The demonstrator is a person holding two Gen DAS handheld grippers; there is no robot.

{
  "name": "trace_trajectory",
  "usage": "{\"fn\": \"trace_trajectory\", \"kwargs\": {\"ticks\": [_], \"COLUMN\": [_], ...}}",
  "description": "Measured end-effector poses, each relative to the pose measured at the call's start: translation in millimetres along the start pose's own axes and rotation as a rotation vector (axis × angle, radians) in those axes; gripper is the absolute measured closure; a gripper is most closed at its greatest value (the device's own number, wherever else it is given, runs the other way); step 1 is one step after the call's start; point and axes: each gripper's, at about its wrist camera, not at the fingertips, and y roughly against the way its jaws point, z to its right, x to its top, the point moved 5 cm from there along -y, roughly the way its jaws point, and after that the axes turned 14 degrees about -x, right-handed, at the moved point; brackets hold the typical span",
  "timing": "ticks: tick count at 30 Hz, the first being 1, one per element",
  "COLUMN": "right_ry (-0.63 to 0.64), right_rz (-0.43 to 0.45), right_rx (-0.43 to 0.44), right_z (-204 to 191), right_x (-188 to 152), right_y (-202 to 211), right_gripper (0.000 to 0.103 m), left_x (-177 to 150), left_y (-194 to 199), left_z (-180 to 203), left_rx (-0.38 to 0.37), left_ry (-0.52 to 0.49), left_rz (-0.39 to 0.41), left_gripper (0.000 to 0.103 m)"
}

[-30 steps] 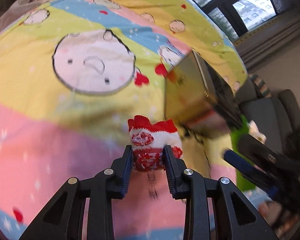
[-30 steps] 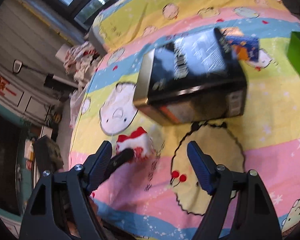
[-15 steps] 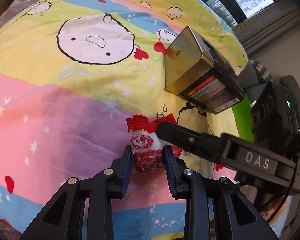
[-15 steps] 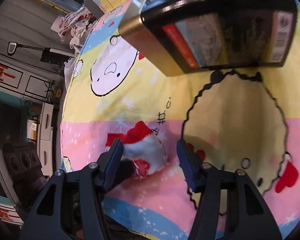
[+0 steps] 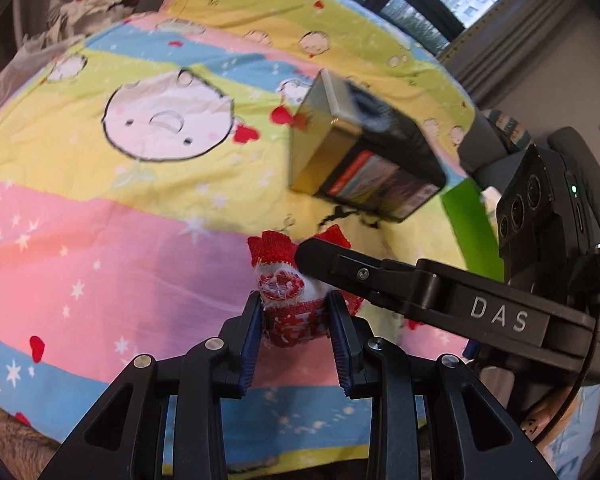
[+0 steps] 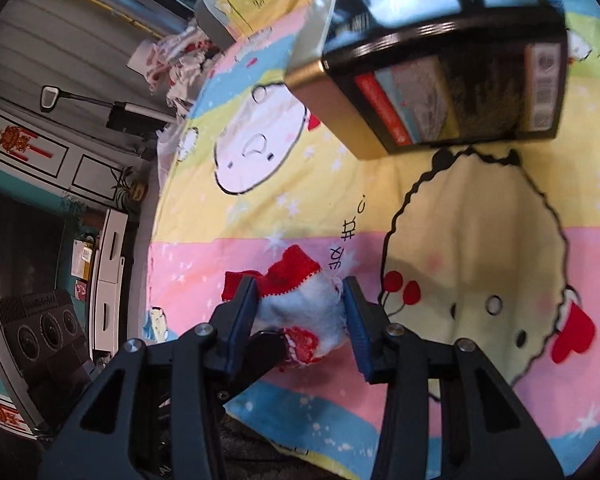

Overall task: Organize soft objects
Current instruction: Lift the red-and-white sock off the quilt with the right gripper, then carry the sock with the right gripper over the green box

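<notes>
A small red-and-white knitted sock point(image 5: 284, 292) lies bunched on the cartoon-print bedsheet point(image 5: 100, 220). My left gripper point(image 5: 294, 322) is shut on its lower part. My right gripper point(image 6: 302, 306) comes in from the side and its two fingers press on the sock point(image 6: 300, 304) from both sides, so it is shut on it too. In the left wrist view the right gripper's finger point(image 5: 364, 272) crosses over the sock's right half and hides it.
A black and gold box point(image 5: 360, 160) lies on the sheet beyond the sock, also in the right wrist view point(image 6: 432, 68). A green object point(image 5: 472, 228) sits at the bed's right. Crumpled cloth point(image 6: 176, 60) lies at the far edge.
My right gripper moved in from the right, straddled the sock and closed on it. My left gripper kept its hold and shifted only a little.
</notes>
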Motion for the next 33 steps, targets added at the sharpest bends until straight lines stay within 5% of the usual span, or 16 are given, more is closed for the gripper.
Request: {"fn": "trace_trajectory", "kwargs": {"ticks": [16,33], "right_ry": [-0.042,-0.269], "right_rz": [0.302,0.519], "right_rx": [-0.010,-0.115], "right_z": [34.3,155.1], "right_x": [-1.0,2.6], "right_y": [109.6,199.4], "right_gripper": [0.060,0.060], "left_x": [7.6,9.6], "left_y": [5.0,-86.0], "left_z": [112.3,242.3], "left_rx": [-0.088,-0.265], "left_ry": [-0.224,-0.457], "left_rz": [0.039,-0.079], "left_gripper": [0.072,0.072]}}
